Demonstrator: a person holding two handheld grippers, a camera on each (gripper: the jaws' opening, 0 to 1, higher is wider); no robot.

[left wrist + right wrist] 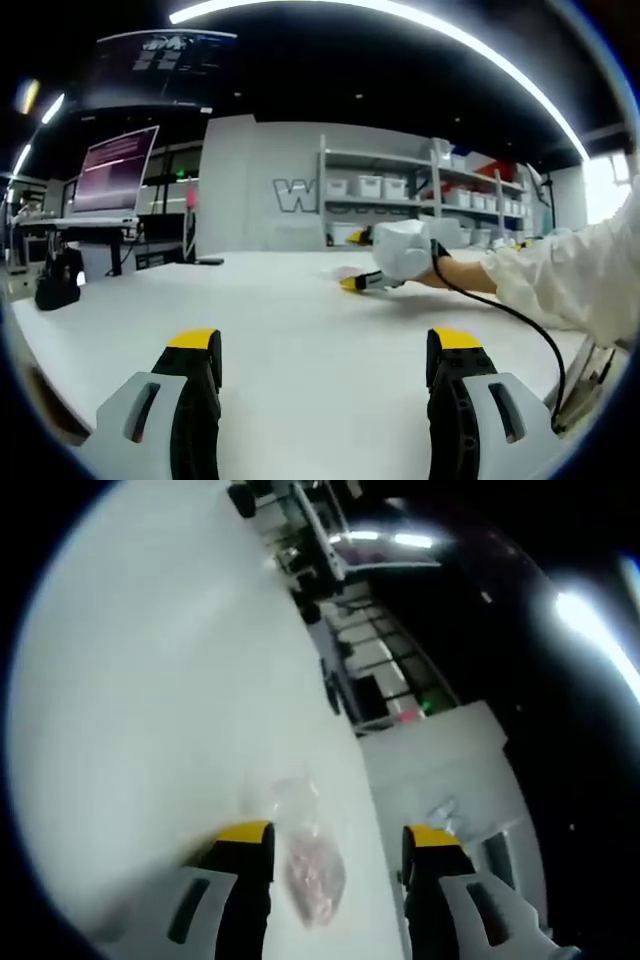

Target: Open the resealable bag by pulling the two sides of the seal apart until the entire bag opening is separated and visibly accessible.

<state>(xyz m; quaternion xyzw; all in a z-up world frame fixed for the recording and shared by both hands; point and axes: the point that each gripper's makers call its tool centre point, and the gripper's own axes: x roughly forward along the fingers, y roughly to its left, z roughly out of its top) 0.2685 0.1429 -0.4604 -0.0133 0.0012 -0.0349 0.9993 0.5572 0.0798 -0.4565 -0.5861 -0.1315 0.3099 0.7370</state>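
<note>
A clear resealable bag (310, 865) with pinkish contents lies flat on the white table (150, 680). It sits between the jaws of my right gripper (338, 835), which stands open just above it, one yellow-tipped finger on each side. The bag's transparent upper part (285, 795) points away from the jaws. In the left gripper view my left gripper (325, 342) is open over bare table (300, 320), holding nothing. Far ahead of it, a gloved hand (403, 250) holds the right gripper (358, 283) low to the table top.
A white sleeve (570, 275) and a black cable (510, 315) come in from the right. A laptop (115, 170) on a stand and a black object (58, 280) are at the far left. Shelves with white bins (420, 190) line the back wall.
</note>
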